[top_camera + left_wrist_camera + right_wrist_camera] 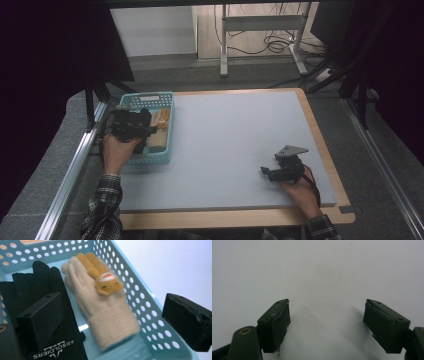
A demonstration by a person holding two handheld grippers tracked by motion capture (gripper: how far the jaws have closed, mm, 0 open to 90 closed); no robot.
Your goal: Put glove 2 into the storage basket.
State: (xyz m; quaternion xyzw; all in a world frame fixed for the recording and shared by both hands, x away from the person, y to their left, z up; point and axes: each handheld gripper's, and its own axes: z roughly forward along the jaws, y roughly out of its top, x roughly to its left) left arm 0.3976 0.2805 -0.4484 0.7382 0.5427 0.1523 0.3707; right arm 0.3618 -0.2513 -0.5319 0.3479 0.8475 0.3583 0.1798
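A light blue perforated basket [149, 97] stands at the left edge of the grey mat [235, 140]. In the left gripper view its wall [142, 297] holds a cream knitted glove [105, 312] with a small orange bear face [108, 284] on it. A black glove [32, 285] printed with white letters lies beside it. My left gripper [144, 124] hovers over the basket, open [110, 306], one jaw above the black glove and the other outside the basket wall, pressing on nothing. My right gripper [266, 173] rests low over the mat at the front right, open [327, 315] with bare mat between its jaws.
The mat lies on a wooden table [320, 135]. A metal rail [75, 170] runs along the left side. Beyond the table stand white desk legs [224, 45] with cables [277, 42] on the floor. Dark curtains flank both sides.
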